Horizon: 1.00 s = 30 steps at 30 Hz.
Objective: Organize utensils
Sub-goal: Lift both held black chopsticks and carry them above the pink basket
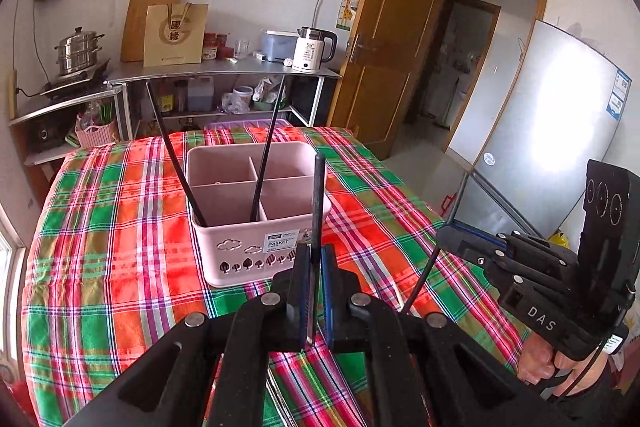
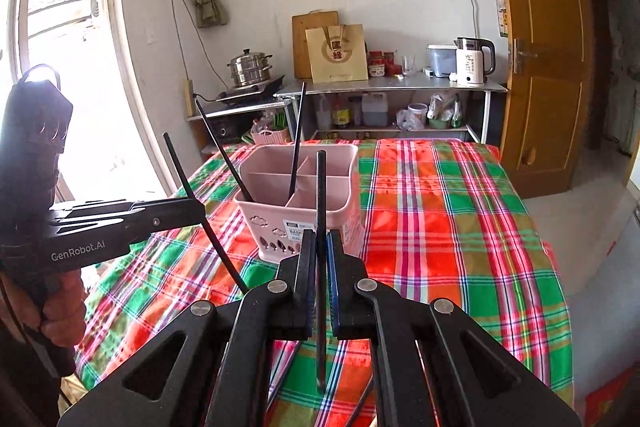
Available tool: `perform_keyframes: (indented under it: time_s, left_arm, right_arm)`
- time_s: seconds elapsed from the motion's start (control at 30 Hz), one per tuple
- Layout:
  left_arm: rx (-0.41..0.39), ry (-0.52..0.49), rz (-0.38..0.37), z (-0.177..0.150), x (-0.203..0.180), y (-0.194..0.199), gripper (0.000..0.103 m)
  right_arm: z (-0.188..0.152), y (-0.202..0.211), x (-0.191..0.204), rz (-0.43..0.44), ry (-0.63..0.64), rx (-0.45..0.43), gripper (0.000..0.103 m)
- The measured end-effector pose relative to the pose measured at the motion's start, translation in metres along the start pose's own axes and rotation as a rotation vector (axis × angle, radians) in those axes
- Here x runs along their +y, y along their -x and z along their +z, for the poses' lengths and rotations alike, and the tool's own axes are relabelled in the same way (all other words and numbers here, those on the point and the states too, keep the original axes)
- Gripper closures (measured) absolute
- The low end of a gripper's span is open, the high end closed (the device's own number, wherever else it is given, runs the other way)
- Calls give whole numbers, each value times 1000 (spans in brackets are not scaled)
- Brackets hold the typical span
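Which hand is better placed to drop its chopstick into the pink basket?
Left, probably: the left tool, shut on a chopstick, faces the pink basket squarely and close; the right tool hangs farther off to the basket's right.

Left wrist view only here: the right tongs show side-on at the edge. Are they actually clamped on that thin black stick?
Observer: Yes. The right wrist view shows the right tongs shut on a thin black chopstick, which stands upright in their grip.
Operator: And my own tongs, seen from outside?
Observer: The left tongs grip a second thin black chopstick partway along. It tilts, sticking out above and below.
Operator: What carries them?
Observer: A bare hand holds that tool from underneath.
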<state>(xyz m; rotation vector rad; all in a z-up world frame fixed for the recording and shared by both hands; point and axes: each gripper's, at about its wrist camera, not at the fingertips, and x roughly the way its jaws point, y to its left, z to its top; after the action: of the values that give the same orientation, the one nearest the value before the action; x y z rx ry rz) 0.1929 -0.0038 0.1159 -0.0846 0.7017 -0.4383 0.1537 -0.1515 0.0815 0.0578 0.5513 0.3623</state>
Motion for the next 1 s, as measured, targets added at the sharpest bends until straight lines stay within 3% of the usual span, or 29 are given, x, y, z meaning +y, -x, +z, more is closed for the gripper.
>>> perform_keyframes:
  time_s: [0.6,1.0]
  left_arm:
    - [-2,4,17,12,14,17,98]
    - [-101,7,46,71,32,52,98]
  right_arm:
    - [18,6,0,17,24,-35,98]
    - [76,-1,16,70,35,-123,98]
